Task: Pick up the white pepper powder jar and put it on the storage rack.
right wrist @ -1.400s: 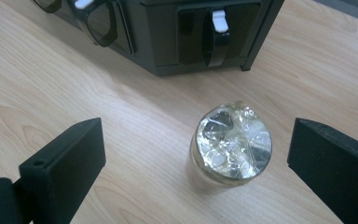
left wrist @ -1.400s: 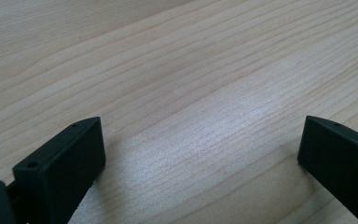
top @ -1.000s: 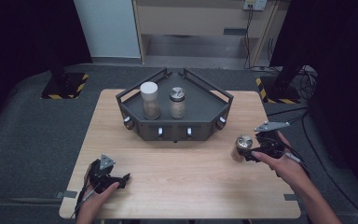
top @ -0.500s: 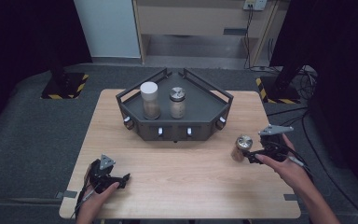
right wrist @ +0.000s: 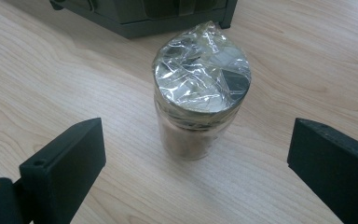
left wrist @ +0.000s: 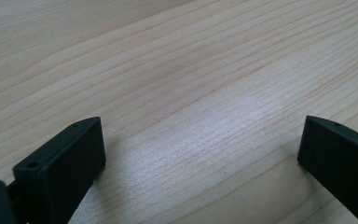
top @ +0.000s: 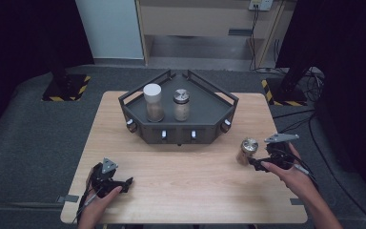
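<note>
Right gripper (right wrist: pixel 193 154), fingers open astride upright spice jar (right wrist: pixel 200 88); best closed squarely below the lid; left gripper (left wrist: pixel 200 154) open, empty

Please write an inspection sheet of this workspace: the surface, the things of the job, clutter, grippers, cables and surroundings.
Surface: wooden table, bare near both grippers.
Job's things: jar with foil-wrapped lid stands upright on the table, apart from the jaws. Dark tray at the table's far side holds a white-lid jar and a metal-lid jar, both upright.
Clutter: nothing seen.
Grippers: left gripper open over bare wood; right gripper open, jaws at either side of the jar, not touching it.
Cables: cables on the floor at the far right.
Surroundings: grey carpet, black curtains, a striped stand base.
</note>
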Tool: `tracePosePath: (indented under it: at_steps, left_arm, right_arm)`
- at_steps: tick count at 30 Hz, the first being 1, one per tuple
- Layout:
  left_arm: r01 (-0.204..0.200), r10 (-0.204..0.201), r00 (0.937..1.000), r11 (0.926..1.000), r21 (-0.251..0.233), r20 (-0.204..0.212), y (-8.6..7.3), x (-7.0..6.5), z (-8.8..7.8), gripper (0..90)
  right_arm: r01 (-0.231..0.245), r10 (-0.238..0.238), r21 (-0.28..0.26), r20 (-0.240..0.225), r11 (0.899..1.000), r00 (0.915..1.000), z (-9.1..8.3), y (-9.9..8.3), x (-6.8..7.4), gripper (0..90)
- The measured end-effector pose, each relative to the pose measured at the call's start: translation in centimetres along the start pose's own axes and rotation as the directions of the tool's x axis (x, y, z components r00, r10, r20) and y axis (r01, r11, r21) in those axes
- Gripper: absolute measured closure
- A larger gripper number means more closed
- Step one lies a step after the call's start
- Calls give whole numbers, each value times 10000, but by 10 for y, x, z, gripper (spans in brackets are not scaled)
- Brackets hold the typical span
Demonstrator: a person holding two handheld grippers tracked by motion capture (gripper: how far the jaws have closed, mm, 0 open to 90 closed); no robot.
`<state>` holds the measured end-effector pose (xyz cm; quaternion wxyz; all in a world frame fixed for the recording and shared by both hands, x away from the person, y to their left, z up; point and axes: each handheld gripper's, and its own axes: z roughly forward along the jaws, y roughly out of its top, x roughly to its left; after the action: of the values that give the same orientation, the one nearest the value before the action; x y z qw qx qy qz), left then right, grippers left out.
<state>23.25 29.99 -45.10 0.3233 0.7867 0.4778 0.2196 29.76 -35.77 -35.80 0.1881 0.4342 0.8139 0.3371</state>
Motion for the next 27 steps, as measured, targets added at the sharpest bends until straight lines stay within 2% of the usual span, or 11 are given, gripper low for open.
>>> tracePosePath:
  at_steps: [10,27]
  left_arm:
    - [5,-5,10000,10000,1,-9,0,0,0,0]
    - [11,-11,10000,10000,2,0,0,0,0,0]
  right_arm:
    - [-49,50,167,-53,9998,10000,7,-6,1,43]
    - [-267,269,160,-116,9995,9996,15,-18,-1,44]
